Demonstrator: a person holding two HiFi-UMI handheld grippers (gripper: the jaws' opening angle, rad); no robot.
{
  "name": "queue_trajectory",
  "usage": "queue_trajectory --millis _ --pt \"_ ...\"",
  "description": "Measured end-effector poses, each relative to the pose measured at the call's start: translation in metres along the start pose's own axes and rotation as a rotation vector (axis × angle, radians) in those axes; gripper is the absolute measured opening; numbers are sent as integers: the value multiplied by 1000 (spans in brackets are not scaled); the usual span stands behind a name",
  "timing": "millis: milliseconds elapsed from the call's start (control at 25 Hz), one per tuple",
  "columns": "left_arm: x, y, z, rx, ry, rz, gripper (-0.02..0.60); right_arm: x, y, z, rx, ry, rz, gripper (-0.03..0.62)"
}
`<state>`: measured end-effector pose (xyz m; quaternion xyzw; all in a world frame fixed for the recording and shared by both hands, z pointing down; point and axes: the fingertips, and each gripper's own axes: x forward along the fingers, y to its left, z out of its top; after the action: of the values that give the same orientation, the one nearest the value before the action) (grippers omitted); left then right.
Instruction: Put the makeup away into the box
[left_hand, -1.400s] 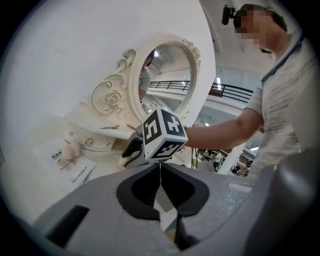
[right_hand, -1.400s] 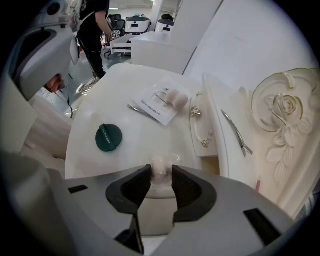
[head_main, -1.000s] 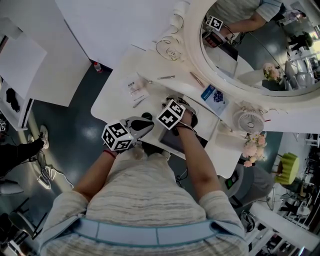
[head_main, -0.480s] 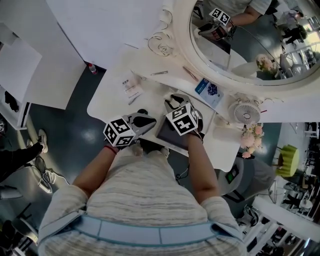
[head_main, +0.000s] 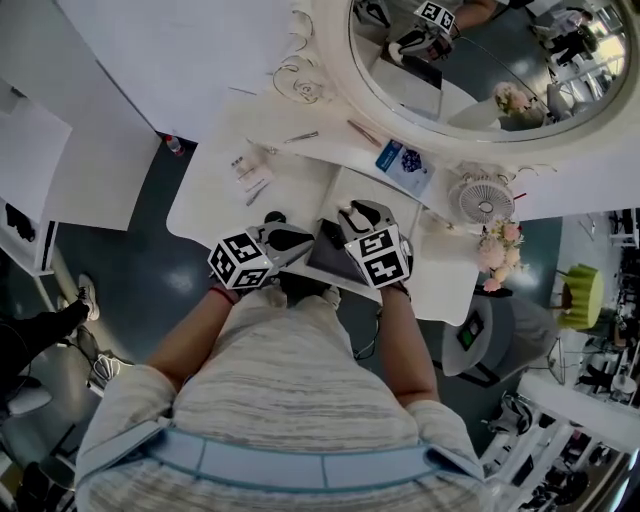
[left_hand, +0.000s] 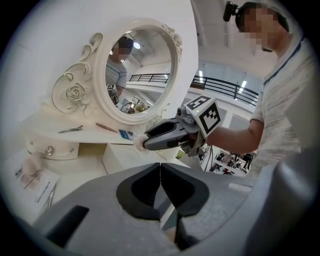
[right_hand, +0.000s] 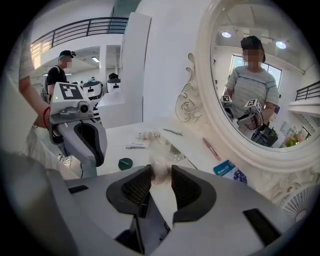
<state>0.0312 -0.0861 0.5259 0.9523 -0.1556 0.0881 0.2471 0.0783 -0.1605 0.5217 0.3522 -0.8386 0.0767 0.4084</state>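
White vanity top (head_main: 300, 190), w/ leaflet (head_main: 243, 168), blue pkt (head_main: 403, 166), sm. fan (head_main: 480, 200)

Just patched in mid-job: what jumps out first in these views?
The big oval mirror in its ornate white frame dominates the back of the white dressing table. In front of it, the right gripper is clamped on a small pale puff, held above the table, while the left gripper beside it is shut and empty.

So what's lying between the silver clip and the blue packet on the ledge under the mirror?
A thin reddish pencil lies between the silver clip and the blue packet. The right gripper view shows it most clearly.
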Motion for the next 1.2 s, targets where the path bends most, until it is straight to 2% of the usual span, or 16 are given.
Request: queue_trajectory --millis 720,1000,1200 --pt "22 -27 -4 51 47 -77 15 -34 19 -93 193 59 -52 123" --pt "25 -33 -10 55 64 -86 15 -30 32 -121 261 83 -24 123" --pt "24 -36 -8 62 69 -89 15 -30 36 -128 267 95 -17 123"
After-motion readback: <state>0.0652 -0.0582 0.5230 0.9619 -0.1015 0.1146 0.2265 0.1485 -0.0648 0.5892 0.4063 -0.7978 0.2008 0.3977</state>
